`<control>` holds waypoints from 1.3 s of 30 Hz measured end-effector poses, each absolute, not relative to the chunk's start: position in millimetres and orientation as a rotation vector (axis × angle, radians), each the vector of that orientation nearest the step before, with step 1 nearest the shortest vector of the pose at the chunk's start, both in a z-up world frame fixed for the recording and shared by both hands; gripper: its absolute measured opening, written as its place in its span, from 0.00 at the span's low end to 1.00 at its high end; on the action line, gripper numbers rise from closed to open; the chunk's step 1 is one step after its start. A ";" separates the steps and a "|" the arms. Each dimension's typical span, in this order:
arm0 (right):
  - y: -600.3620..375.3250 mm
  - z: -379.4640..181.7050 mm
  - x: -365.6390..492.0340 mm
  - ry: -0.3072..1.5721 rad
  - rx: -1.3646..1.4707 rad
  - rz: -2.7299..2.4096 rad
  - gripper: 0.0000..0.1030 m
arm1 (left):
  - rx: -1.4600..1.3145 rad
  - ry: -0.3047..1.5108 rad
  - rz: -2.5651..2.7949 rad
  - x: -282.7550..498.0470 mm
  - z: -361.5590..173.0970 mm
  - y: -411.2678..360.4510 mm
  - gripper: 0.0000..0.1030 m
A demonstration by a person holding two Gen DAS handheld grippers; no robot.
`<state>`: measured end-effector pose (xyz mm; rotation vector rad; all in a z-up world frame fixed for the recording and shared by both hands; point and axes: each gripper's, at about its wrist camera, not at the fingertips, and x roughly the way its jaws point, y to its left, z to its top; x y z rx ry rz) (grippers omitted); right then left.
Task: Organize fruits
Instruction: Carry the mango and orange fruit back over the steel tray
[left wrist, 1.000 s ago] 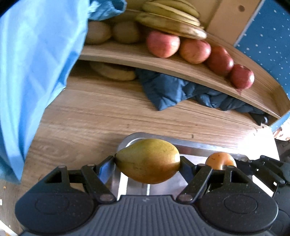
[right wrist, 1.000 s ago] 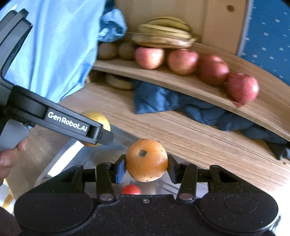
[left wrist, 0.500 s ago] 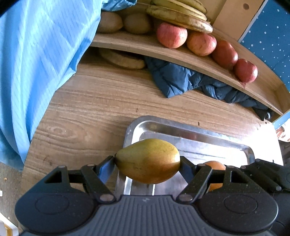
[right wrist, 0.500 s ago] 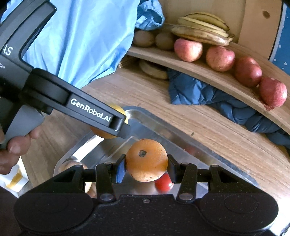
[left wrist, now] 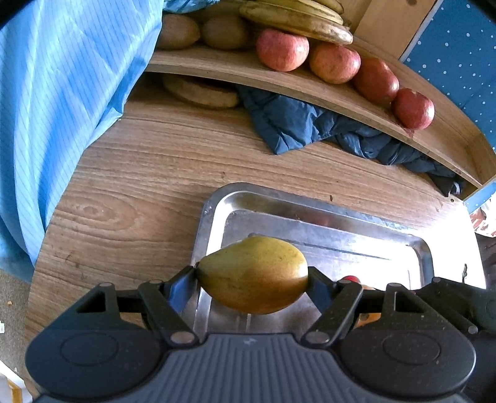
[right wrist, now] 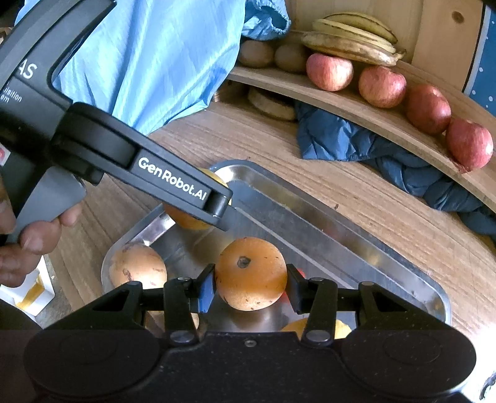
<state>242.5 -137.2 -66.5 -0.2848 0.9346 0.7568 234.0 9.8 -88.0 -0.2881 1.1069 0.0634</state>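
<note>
My left gripper is shut on a yellow-green mango, held sideways above the left end of a steel tray. My right gripper is shut on a speckled orange, held above the same tray. In the right wrist view the left gripper's body crosses above the tray, held by a hand, and hides most of the mango. Another yellow-brown fruit lies in the tray's near-left corner. An orange fruit shows under my right finger.
A curved wooden shelf at the back carries red apples, bananas and kiwis. A dark blue cloth lies under it on the wooden table. A light blue garment hangs at the left.
Both grips are unchanged. The right gripper has shifted with the orange over the tray, so more of the tray and the fruit in it now show. The shelf looks farther off in both views.
</note>
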 end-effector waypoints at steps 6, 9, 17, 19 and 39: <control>-137.5 -67.3 240.2 0.952 -0.293 0.787 0.47 | -0.287 1.113 0.069 236.7 -91.5 8.7 0.77; -137.5 -68.2 241.2 0.952 -0.295 0.787 0.47 | -0.286 1.112 0.069 237.8 -92.2 9.1 0.77; -136.1 -69.4 247.4 0.947 -0.292 0.790 0.47 | -0.277 1.116 0.062 248.2 -91.7 9.8 0.77; -135.2 -68.9 249.7 0.945 -0.289 0.791 0.47 | -0.273 1.117 0.061 251.2 -91.6 9.6 0.77; -129.9 -74.9 268.1 0.930 -0.273 0.754 0.47 | -0.229 1.125 0.016 280.1 -92.9 5.9 0.77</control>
